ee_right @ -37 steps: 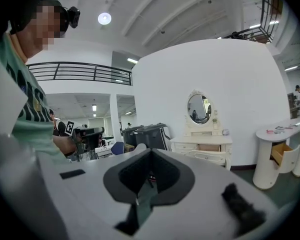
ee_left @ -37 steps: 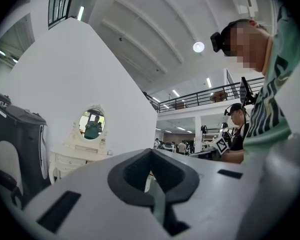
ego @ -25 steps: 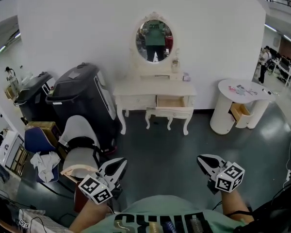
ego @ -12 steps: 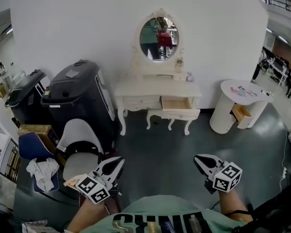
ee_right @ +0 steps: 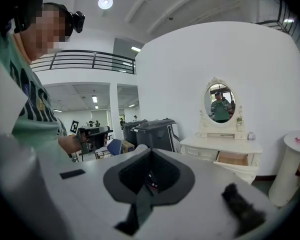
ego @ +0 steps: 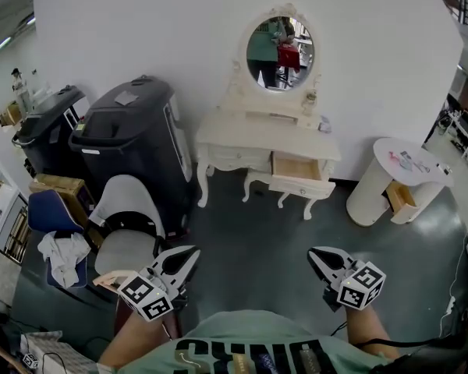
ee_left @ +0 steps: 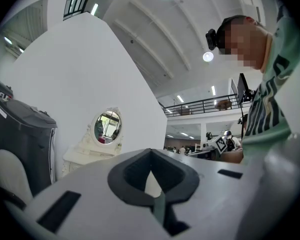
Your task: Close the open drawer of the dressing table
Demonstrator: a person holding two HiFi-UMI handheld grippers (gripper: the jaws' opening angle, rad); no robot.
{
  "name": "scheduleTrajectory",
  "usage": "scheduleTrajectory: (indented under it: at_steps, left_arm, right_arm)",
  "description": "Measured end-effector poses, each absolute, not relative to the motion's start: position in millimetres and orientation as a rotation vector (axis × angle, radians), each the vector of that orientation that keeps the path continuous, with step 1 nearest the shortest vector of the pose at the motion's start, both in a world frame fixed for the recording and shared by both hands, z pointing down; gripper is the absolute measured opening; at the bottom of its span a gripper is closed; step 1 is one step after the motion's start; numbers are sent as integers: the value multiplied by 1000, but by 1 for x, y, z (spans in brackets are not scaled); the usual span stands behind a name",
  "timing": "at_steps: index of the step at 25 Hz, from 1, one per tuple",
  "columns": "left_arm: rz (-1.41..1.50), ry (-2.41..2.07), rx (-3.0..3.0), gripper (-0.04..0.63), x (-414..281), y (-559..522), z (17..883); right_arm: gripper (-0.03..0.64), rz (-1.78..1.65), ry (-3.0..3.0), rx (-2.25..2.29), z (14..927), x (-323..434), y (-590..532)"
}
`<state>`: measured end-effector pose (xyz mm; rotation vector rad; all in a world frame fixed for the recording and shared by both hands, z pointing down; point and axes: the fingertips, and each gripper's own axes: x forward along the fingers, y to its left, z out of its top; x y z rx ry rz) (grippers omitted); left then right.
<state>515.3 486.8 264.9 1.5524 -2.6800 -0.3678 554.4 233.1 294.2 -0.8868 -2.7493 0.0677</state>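
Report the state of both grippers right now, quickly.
Left gripper: closed, holding nothing.
Right gripper: closed, holding nothing.

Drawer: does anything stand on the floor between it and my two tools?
Nothing visible does. Bare floor lies between the left tool, the right tool and the open drawer. The chair stands off to the left and the round table off to the right, both beside the path.
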Motion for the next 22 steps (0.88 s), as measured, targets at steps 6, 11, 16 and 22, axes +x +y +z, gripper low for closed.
scheduleTrajectory:
  at_steps: [6, 11, 16, 22]
  left_arm:
    - [-380, -2793, 1396, 8, 486, 441, 253]
    - [-379, -2864, 1315, 8, 469, 382, 242]
    - [-357, -2877, 1242, 8, 452, 333, 245]
    - [-296, -2854, 1251, 8, 420, 299, 239]
  right_arm:
    - [11, 53, -2718, -1057, 281, 489, 183]
    - [11, 50, -2706, -1167, 269, 448, 124]
    - [11, 79, -2686, -1223, 278, 420, 75]
    - [11, 174, -2697, -1193, 289, 389, 37]
